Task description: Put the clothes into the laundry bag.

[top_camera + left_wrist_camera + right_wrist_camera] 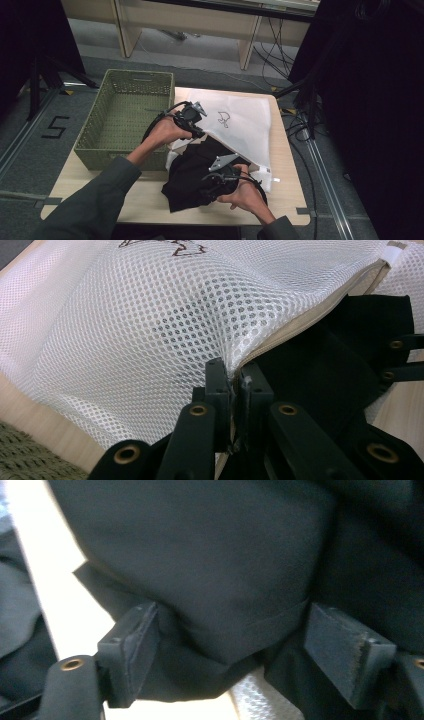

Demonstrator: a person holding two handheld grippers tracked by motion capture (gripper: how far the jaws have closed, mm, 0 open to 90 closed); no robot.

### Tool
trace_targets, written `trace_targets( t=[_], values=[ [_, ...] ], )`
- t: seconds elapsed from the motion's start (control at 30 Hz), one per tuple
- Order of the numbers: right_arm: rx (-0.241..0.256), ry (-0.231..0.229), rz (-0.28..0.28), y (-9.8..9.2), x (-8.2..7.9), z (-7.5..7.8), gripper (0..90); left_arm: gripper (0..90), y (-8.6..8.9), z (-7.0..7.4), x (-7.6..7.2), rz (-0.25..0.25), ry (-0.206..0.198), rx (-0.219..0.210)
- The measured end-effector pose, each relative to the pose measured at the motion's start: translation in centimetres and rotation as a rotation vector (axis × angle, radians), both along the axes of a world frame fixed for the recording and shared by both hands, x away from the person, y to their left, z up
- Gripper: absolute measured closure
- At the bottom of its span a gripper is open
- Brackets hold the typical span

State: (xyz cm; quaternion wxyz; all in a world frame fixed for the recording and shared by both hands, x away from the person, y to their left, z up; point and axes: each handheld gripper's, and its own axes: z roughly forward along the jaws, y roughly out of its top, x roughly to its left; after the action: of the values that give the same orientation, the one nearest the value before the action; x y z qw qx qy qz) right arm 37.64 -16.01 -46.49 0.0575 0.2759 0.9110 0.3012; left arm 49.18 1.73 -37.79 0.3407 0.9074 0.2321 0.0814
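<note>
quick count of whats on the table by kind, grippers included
white mesh bag: 1
black garment: 1
green woven basket: 1
grippers: 2, the left gripper shut on the bag's edge, the right gripper open around the garment
total: 5

You look down from above onto the table (290,165); both gripper views sit close against the black garment (195,170).

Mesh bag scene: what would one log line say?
left gripper: shut on mesh bag edge | right gripper: open around black cloth | basket: beside
</note>
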Motion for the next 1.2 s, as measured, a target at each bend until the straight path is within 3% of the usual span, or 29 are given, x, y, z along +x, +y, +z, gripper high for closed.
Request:
trace_targets(
  t=[0.03,0.07,0.1,0.17,0.23,0.3,0.4,0.43,0.5,0.6,0.63,0.67,0.73,0.83,0.87,0.93,1.03,1.1,1.2],
  values=[
    [-0.042,-0.027,0.004,0.0,0.5,-0.3,31.0,84.7,0.1,0.1,0.1,-0.02,0.003,0.026],
    [-0.052,-0.013,-0.039,0.3,0.6,-1.0,35.9,84.7,0.1,0.0,0.1,-0.018,0.006,0.025],
    [-0.089,-0.006,-0.03,0.4,0.9,-1.3,42.8,84.7,0.1,-0.1,0.1,-0.025,0.005,0.031],
    [-0.112,-0.029,-0.016,0.3,1.6,-1.5,64.0,84.7,0.0,-0.3,-0.1,-0.034,0.011,0.03],
    [-0.097,-0.085,0.014,-0.1,2.3,-1.6,77.4,84.8,-0.2,-0.5,-0.3,-0.034,0.021,0.026],
    [-0.058,-0.123,-0.007,-0.6,2.7,-1.0,85.2,85.0,-0.3,-0.5,-0.5,-0.044,0.021,0.025],
    [0.005,-0.212,-0.101,-1.6,3.1,1.2,85.9,85.1,-0.3,-0.1,-0.9,-0.067,0.021,0.021],
    [0.005,-0.254,-0.133,-2.1,3.5,1.9,86.0,85.2,-0.3,0.0,-1.0,-0.071,0.021,0.014],
    [0.003,-0.276,-0.183,-2.9,4.6,2.8,86.0,85.3,-0.4,0.3,-1.2,-0.07,0.015,0.012],
    [-0.046,-0.33,-0.218,-3.3,6.7,2.8,86.0,85.3,-0.5,0.3,-1.2,-0.076,0.017,0.021],
    [-0.065,-0.328,-0.226,-3.3,7.3,2.7,86.0,85.3,-0.5,0.2,-1.1,-0.074,0.014,0.03],
    [-0.068,-0.309,-0.267,-3.0,7.5,2.3,86.0,85.3,-0.5,0.1,-1.1,-0.07,0.016,0.03],
    [-0.109,-0.319,-0.238,-2.9,8.4,1.5,85.9,85.2,-0.3,-0.1,-0.8,-0.072,0.018,0.033],
    [-0.16,-0.296,-0.226,-2.8,8.9,-0.1,85.7,85.1,-0.1,-0.3,-0.6,-0.072,0.01,0.039],
    [-0.164,-0.261,-0.246,-2.7,8.8,-0.5,85.5,85.0,0.0,-0.4,-0.6,-0.069,0.008,0.043],
    [-0.159,-0.239,-0.232,-3.1,9.0,-1.0,83.3,84.9,0.0,-0.5,-0.6,-0.052,0.016,0.036],
    [-0.065,-0.214,-0.259,-3.8,8.4,0.2,73.2,84.7,0.1,-0.4,-0.5,-0.051,0.01,0.037],
    [-0.022,-0.215,-0.243,-4.2,7.2,1.2,65.2,84.6,0.2,-0.4,-0.4,-0.048,0.014,0.042],
    [0.026,-0.216,-0.269,-5.0,5.3,2.8,55.5,84.4,0.3,-0.4,-0.2,-0.045,0.013,0.039]
  ],
)
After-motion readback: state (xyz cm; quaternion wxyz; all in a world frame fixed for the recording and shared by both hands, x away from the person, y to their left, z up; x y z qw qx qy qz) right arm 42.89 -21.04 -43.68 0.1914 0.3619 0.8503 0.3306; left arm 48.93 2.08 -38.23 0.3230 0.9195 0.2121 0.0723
